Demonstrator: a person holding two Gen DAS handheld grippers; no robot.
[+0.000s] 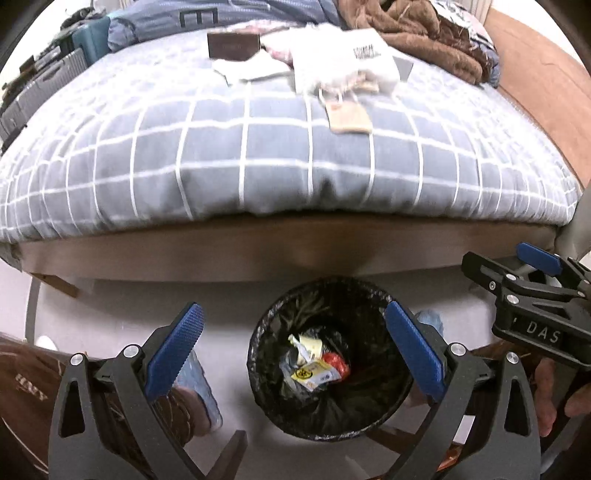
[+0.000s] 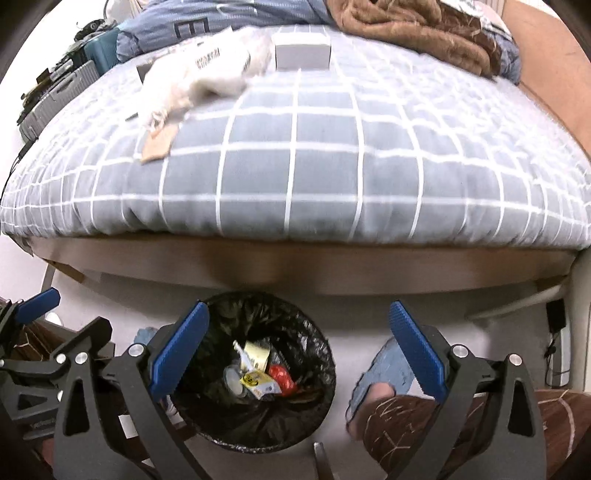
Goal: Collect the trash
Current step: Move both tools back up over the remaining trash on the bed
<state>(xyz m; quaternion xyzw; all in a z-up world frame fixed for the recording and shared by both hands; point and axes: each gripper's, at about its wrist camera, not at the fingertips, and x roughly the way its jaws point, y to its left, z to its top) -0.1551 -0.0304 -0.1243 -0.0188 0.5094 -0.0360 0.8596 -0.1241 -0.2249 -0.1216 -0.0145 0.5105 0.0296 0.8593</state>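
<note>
A round black-lined trash bin [image 1: 258, 354] stands on the floor at the bed's foot, holding several wrappers, one yellow [image 1: 314, 374] and one red. My left gripper [image 1: 293, 334] is open and empty above it. My right gripper [image 2: 297, 332] is open and empty, just right of the bin [image 2: 321, 373]; it also shows in the left wrist view [image 1: 517, 280]. On the bed lie a crumpled white bag [image 1: 343, 59], a tan paper tag [image 1: 349, 116], a white tissue [image 1: 247, 68], a dark box [image 1: 232, 46] and a white box [image 2: 302, 51].
A grey checked duvet [image 1: 258, 147] covers the bed over a brown frame [image 1: 221, 254]. A brown blanket [image 1: 424, 33] lies at the far right. Suitcases [image 1: 40, 85] stand at the left. The person's slippered feet [image 2: 384, 373] flank the bin on the pale floor.
</note>
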